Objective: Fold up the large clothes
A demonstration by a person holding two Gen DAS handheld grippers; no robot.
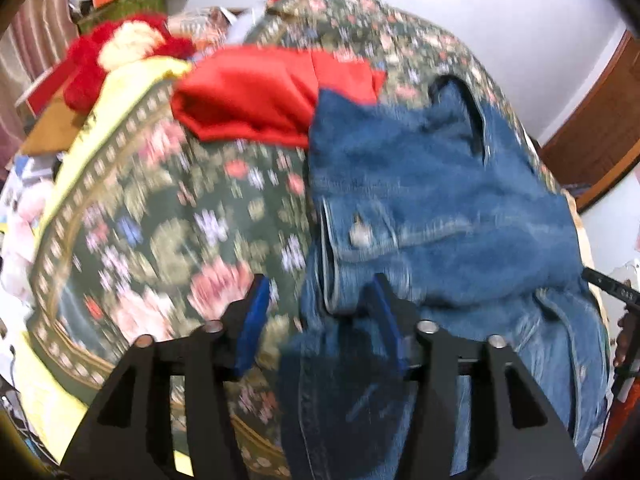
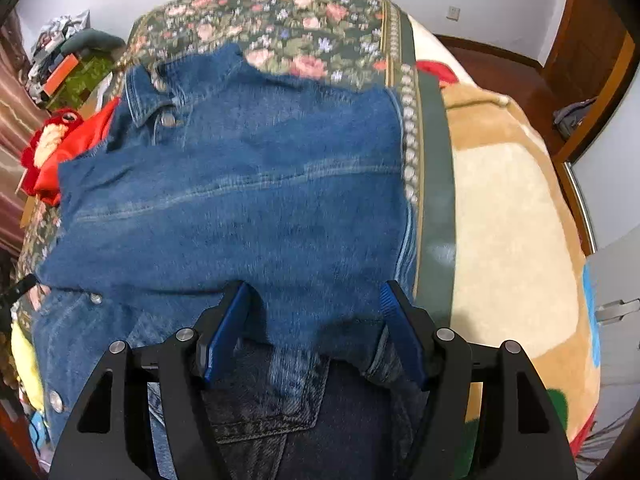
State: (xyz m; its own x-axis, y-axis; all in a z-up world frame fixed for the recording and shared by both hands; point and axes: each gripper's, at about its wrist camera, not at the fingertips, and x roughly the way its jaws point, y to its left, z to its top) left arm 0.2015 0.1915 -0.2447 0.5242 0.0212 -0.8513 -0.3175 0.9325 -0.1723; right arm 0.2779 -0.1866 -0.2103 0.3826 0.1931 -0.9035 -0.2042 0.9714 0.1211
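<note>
Denim jacket [image 2: 240, 184], blue with metal buttons and no readable label, lies partly folded on the floral bedspread [image 1: 160, 220] beside a red garment [image 1: 256, 96]. Left gripper [image 1: 320, 320] and right gripper [image 2: 316, 320] straddle denim, jaws apart.

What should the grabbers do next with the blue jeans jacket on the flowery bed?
Probably close the left gripper on the denim jacket edge bunched between its open jaws. The right gripper also stands open over the hem, so neither seems to hold the cloth yet, and folding it on the floral bedspread needs a grip first.
</note>
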